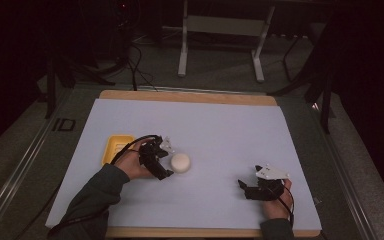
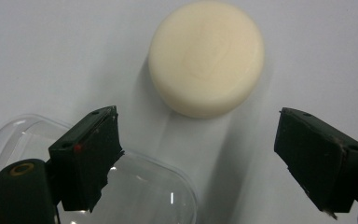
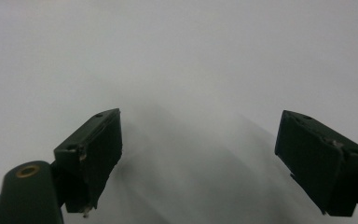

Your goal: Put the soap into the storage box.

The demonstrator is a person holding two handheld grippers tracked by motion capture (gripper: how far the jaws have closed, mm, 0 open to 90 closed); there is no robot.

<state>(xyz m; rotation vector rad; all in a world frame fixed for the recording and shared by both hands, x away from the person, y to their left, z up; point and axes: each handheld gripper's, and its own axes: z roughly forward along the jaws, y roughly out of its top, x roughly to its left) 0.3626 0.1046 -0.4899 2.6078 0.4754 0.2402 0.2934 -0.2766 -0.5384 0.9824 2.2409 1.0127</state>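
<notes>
Left tongs (image 2: 198, 154) released, jaws standing wide with nothing between them. Straight ahead of the gap, just beyond the tips: one cream-white round puck of soap-like material (image 2: 206, 58), lying flat on the white-covered counter (image 1: 220, 130), apart from both pads. No long axis to line up on, the puck being round; approach from any side would serve equally, and a short advance along the present line would probably bring the jaws to either flank.

In the high view, left tongs (image 1: 166, 161) just beside the puck (image 1: 180, 163), on its left; right tongs (image 1: 243, 189) well apart, nearer the front right of the counter. Left hand (image 1: 132, 165) therefore much the nearer, and the likely one for the coming grasp.

Right tongs (image 3: 198, 158) likewise released, jaws wide, empty, looking down on bare white surface.

Beneath the left jaw, a clear rounded plastic lid or case (image 2: 144, 186), partly hidden, lying short of the puck and not touching it as far as can be told. Behind the left hand, a yellow square plastic tray (image 1: 116, 146).

Counted: one puck, one clear lid, one yellow tray, two tongs.
</notes>
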